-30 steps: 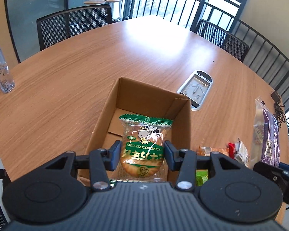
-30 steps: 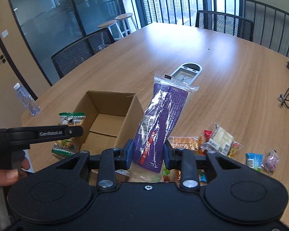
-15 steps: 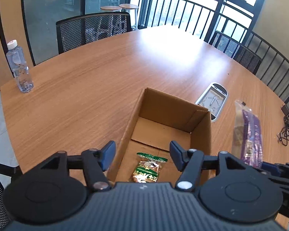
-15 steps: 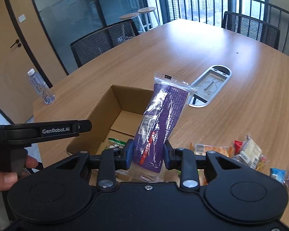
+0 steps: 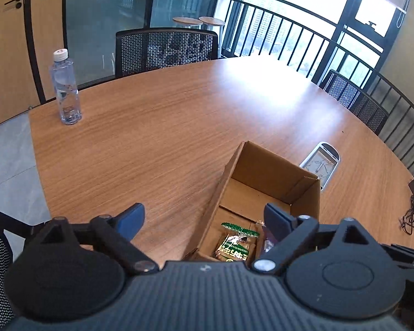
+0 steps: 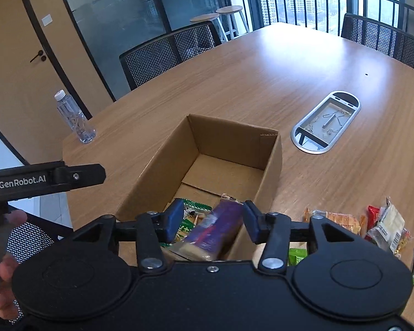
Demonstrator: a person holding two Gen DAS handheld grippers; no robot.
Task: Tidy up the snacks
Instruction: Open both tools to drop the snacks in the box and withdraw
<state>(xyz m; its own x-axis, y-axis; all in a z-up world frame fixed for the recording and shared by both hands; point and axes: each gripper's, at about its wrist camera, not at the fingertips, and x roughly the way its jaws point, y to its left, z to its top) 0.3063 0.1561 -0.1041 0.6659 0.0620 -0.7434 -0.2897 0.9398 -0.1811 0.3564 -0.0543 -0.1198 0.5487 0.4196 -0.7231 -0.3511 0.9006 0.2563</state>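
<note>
- Cardboard box (image 6: 229,149) sits open on the wooden counter (image 6: 262,77); two packets lie at its near end, the far half of the floor is bare.
- Purple packet (image 6: 218,226) lies in the box directly below and between the right tongs (image 6: 214,222). Their jaws are opening, and a gap shows on each side of the packet, so it reads as let go, not gripped.
- Its long axis runs from the near wall toward the far one, roughly along the box's length, far end tipped slightly up. The near end is hidden under the tong body.
- Green packet (image 5: 236,244) lies flat just left of the purple one; whether they touch cannot be told. Its serrated green top edge points toward the far wall, long axis the same way.
- Left tongs (image 5: 204,220) hang above the box's left wall, jaws opening and nearly full wide, nothing between them.
- Loose snacks (image 6: 383,226) lie on the counter outside the box's right wall, well right of the right tongs; an orange packet (image 6: 335,219) is the nearest.
- Judgement: the right hand is the nearer to that heap and likely takes the next pick, swinging right across the box wall.
</note>
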